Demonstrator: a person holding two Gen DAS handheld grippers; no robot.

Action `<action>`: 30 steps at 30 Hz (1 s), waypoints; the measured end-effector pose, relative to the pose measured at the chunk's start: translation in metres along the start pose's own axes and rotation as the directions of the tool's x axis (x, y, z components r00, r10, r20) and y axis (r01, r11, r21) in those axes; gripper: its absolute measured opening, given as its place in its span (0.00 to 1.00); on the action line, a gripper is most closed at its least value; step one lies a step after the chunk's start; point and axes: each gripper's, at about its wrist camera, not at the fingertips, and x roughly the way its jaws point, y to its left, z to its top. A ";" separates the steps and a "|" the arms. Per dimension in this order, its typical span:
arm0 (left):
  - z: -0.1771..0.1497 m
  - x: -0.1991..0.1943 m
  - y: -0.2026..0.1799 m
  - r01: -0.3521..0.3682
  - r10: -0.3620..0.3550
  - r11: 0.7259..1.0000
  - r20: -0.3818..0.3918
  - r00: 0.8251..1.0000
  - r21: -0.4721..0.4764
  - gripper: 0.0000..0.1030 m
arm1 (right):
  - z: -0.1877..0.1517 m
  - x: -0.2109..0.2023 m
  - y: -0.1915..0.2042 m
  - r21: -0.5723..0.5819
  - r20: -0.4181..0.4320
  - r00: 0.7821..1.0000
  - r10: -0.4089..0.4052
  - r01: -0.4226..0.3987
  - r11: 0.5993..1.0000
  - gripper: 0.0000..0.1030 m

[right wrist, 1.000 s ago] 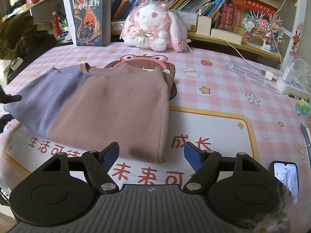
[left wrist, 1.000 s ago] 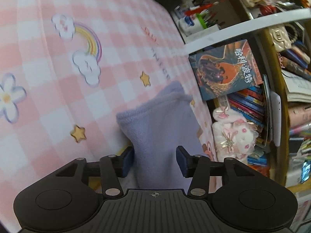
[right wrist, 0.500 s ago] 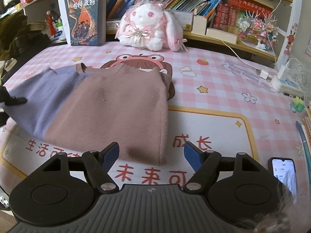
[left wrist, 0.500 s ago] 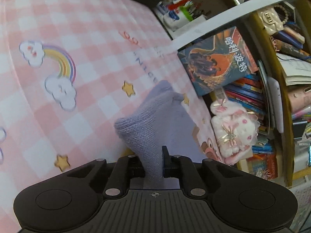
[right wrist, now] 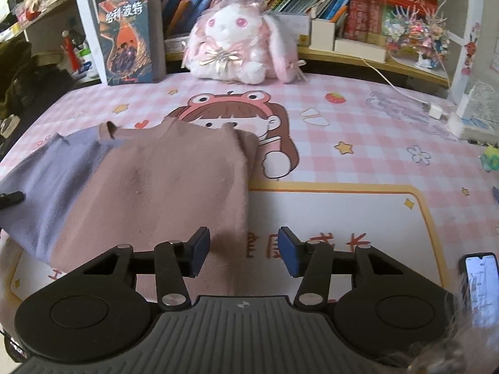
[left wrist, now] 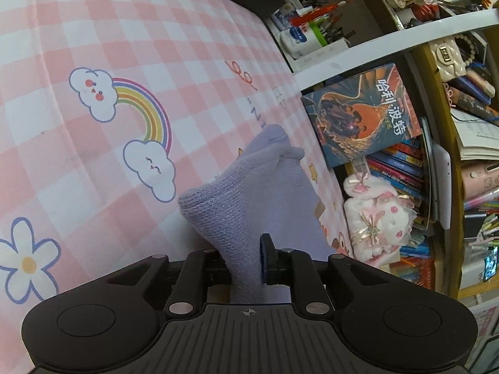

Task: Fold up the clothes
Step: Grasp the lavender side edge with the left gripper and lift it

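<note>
A mauve and lavender sweater [right wrist: 162, 187] lies partly folded on the pink checked mat [right wrist: 343, 168]. Its lavender sleeve [left wrist: 249, 199] rises in a ridge in the left wrist view. My left gripper [left wrist: 246, 261] is shut on the sleeve and holds it lifted off the mat; one of its fingers [right wrist: 11, 198] shows at the right wrist view's left edge. My right gripper [right wrist: 243, 251] is open, hovering over the sweater's near right corner, with nothing between its pads.
A white plush rabbit [right wrist: 237, 46] and an upright book [right wrist: 131, 37] stand at the back by the bookshelf. A phone [right wrist: 482, 283] lies near right. A charger and cable [right wrist: 433, 109] sit far right. Pens and bottles [left wrist: 308, 31] stand beyond the mat.
My left gripper closed on the lavender sleeve and lifted it. My right gripper moved forward over the sweater's near corner, still open.
</note>
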 end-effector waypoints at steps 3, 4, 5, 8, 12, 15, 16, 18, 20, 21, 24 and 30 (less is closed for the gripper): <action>0.001 0.002 0.002 -0.004 0.004 1.000 -0.002 1.000 -0.002 0.13 | 0.005 0.003 0.003 -0.010 0.008 1.000 0.009 -0.009 1.000 0.46; 0.001 0.002 0.001 -0.009 0.009 1.000 -0.001 1.000 0.006 0.13 | 0.008 0.006 0.003 -0.015 0.005 1.000 0.011 -0.011 1.000 0.46; 0.002 0.003 -0.001 -0.016 0.016 1.000 -0.002 1.000 0.012 0.13 | 0.010 0.009 0.003 -0.020 0.001 1.000 0.013 -0.013 1.000 0.46; 0.004 0.004 -0.004 -0.032 0.032 0.999 -0.004 0.999 0.022 0.12 | 0.013 0.021 0.001 -0.032 -0.023 1.000 0.007 -0.008 0.999 0.46; 0.006 0.002 -0.002 -0.033 0.033 0.999 -0.004 0.999 0.013 0.12 | 0.016 0.033 -0.007 -0.023 -0.046 0.999 0.012 -0.013 1.000 0.46; 0.004 0.002 -0.002 -0.037 0.037 0.999 0.005 0.999 0.012 0.12 | 0.018 0.040 -0.012 -0.035 -0.073 0.997 0.032 -0.034 0.999 0.46; 0.003 0.003 -0.003 -0.039 0.039 0.999 0.011 0.999 0.012 0.12 | 0.019 0.043 -0.012 -0.046 -0.079 0.996 0.042 -0.046 0.998 0.46; 0.001 0.003 -0.005 -0.048 0.048 0.999 0.023 0.999 0.018 0.12 | 0.022 0.045 -0.013 -0.068 -0.078 0.995 0.056 -0.061 0.996 0.46; 0.000 0.002 -0.008 -0.063 0.062 0.998 0.035 0.997 0.025 0.12 | 0.027 0.045 -0.015 -0.079 -0.063 0.996 0.062 -0.067 0.995 0.42; -0.001 0.002 -0.010 -0.071 0.070 0.997 0.042 0.997 0.029 0.12 | 0.031 0.044 -0.015 -0.083 -0.051 0.996 0.072 -0.076 0.994 0.41; -0.004 0.002 -0.014 -0.094 0.092 0.995 0.060 0.994 0.039 0.12 | 0.039 0.047 -0.018 -0.104 -0.046 0.993 0.109 -0.114 0.988 0.41; -0.010 -0.003 -0.034 -0.146 0.134 0.984 0.111 0.985 0.102 0.12 | 0.037 0.064 -0.029 -0.144 -0.116 0.974 0.194 -0.209 0.967 0.29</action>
